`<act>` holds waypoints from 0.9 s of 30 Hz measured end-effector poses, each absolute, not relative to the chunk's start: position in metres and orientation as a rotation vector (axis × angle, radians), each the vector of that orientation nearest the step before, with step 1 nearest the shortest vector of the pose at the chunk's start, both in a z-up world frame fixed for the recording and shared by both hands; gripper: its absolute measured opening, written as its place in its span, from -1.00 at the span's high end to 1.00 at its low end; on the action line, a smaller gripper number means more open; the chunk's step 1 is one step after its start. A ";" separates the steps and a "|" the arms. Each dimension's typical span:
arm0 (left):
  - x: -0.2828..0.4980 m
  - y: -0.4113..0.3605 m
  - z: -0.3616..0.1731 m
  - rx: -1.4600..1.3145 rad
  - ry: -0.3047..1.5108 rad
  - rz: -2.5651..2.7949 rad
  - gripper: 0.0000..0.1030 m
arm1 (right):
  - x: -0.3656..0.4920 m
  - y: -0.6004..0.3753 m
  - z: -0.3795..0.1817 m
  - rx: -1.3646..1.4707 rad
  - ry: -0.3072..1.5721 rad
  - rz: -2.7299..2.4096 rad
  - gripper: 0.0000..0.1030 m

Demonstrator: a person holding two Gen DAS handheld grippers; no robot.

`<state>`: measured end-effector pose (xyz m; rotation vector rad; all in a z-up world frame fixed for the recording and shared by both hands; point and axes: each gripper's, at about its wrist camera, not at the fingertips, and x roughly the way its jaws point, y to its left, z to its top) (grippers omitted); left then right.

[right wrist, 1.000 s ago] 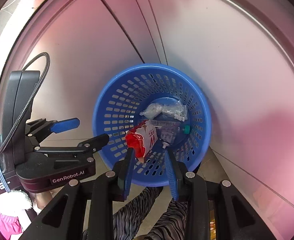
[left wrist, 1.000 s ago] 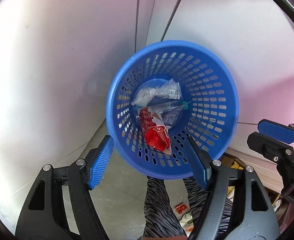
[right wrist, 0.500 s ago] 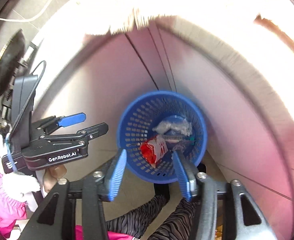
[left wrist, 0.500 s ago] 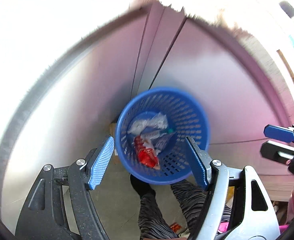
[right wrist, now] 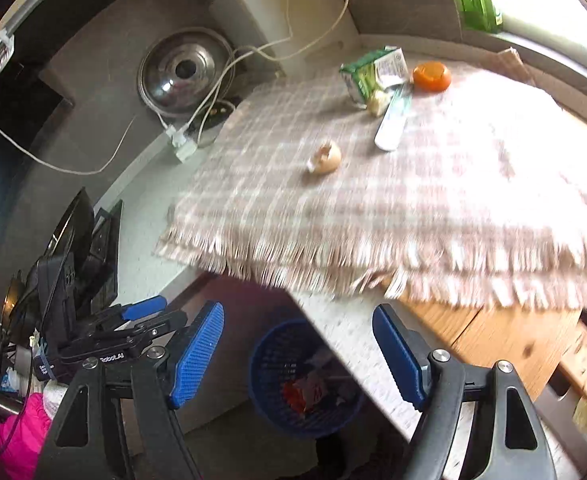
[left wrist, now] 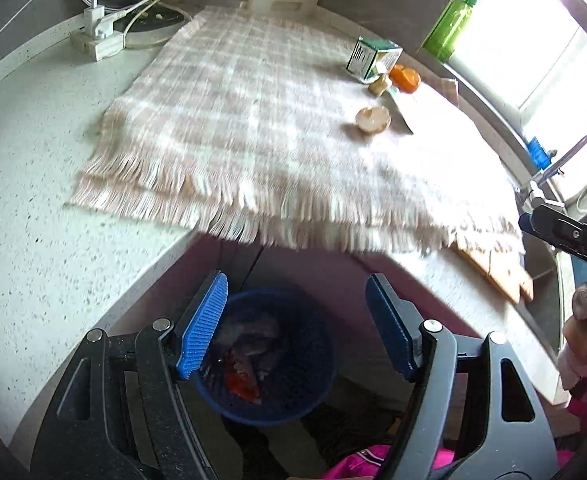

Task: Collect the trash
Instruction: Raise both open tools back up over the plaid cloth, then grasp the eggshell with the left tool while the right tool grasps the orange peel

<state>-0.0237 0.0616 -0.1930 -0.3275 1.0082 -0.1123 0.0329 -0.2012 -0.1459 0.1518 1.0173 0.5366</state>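
A blue perforated basket (left wrist: 297, 396) (right wrist: 269, 360) stands on the floor below the counter edge, with a red wrapper (left wrist: 243, 386) (right wrist: 291, 394) and clear plastic bags in it. On the checked cloth (left wrist: 261, 120) (right wrist: 433, 192) lie an eggshell half (left wrist: 373, 119) (right wrist: 325, 157), a green carton (left wrist: 371, 58) (right wrist: 373, 72), an orange piece (left wrist: 404, 78) (right wrist: 431, 76) and a white wrapper (right wrist: 392, 122). My left gripper (left wrist: 295, 326) is open and empty, high above the basket. My right gripper (right wrist: 299, 354) holds nothing, and its jaws are opening.
A speckled counter (left wrist: 33, 208) carries the cloth, a white power strip (left wrist: 97, 38) with cables and a steel lid (right wrist: 185, 74). A green bottle (left wrist: 451, 24) stands by the window. A wooden board (right wrist: 505, 340) and a tap (left wrist: 565, 160) lie at the right.
Both grippers rose from close above the basket to above counter height, so the cloth and its trash came into view. The right jaws widened; the red wrapper lies in the basket.
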 end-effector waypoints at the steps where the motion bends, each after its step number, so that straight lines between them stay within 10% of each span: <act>1: -0.016 0.057 -0.188 -0.343 0.998 -0.118 -0.44 | 0.044 -0.207 -0.138 0.152 1.002 0.534 -0.54; 27: 0.140 -0.019 -0.214 -0.485 1.069 -0.107 -0.44 | 0.325 -0.280 -0.168 0.267 1.062 0.449 -0.38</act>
